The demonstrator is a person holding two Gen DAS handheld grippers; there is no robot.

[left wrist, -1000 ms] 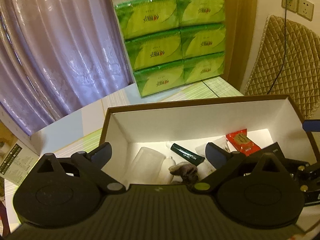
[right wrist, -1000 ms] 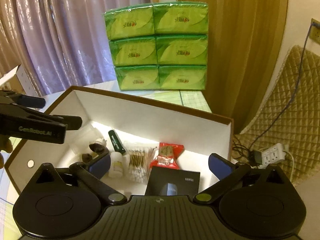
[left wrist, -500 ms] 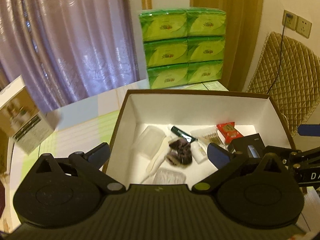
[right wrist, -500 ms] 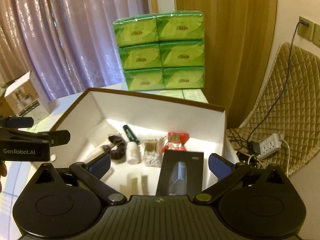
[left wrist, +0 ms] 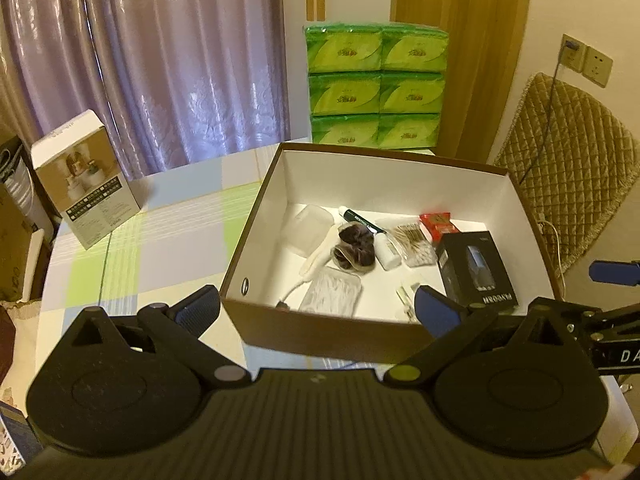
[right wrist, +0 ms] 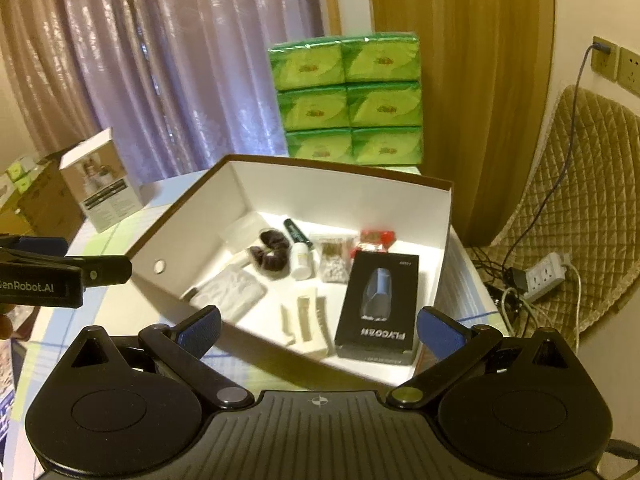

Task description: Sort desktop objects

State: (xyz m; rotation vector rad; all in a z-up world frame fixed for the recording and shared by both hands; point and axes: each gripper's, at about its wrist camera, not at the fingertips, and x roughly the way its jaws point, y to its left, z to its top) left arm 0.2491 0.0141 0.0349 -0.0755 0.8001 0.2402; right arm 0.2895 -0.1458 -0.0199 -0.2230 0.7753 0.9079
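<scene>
**Box full, both tongs empty**

Left wrist view: the left gripper (left wrist: 317,307) is wide and holds nothing. The white cardboard box with brown sides (left wrist: 320,326) sits just ahead, with the dark hair scrunchie (left wrist: 356,246) inside. Nothing small is left on the checked tablecloth (left wrist: 160,240).

Right wrist view: the right gripper (right wrist: 319,327) is wide and empty too (lift up slowly, don't bump the box). Purple curtains (right wrist: 160,80) hang far behind.

Left gripper (left wrist: 316,312): jaws spread wide, nothing between them, held level and pointing toward the far side.
Right gripper (right wrist: 318,326): jaws spread wide, likewise empty, pointing the same way.
Placing: side by side, apart, left one slightly nearer.
</scene>
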